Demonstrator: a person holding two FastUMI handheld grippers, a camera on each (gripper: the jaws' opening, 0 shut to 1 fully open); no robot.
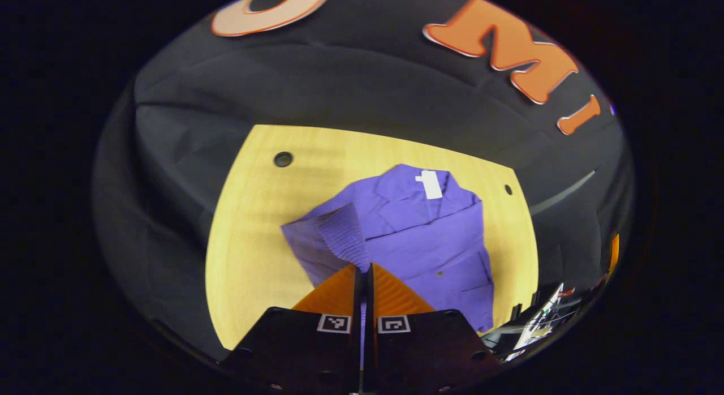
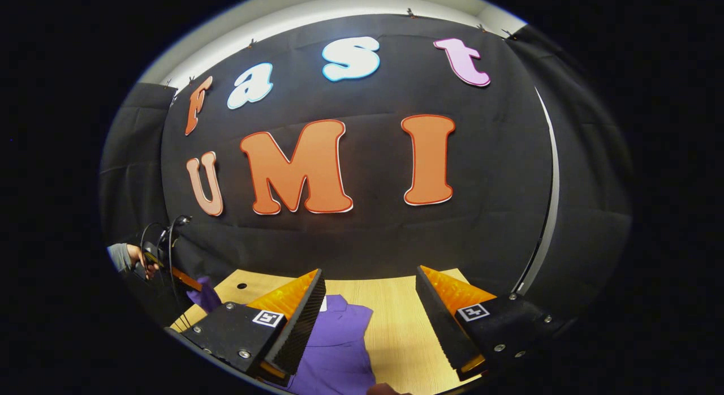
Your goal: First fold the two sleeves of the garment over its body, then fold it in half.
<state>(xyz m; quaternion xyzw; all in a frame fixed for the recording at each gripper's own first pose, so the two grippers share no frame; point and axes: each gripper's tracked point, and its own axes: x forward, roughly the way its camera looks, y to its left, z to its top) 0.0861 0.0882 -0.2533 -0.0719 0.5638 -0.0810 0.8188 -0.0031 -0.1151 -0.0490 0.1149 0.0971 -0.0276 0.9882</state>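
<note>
The garment (image 1: 418, 236) at the frame's centre in the left gripper view is matt purple woven cloth, softly creased. Its sleeve (image 1: 334, 239), pinched in the left claw (image 1: 365, 267), ends in a ribbed knit cuff of rougher texture. A small white label (image 1: 431, 184), seemingly cloth or paper, sits at the collar. The bench (image 1: 254, 236) is pale wood with a smooth, faintly sheened finish and fine grain. In the right gripper view, the right claw's (image 2: 370, 304) inner pads (image 2: 300, 324) look finely ridged and matt.

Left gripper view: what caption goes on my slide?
Left gripper shut on the purple garment's ribbed sleeve cuff, above the wooden table.
</note>
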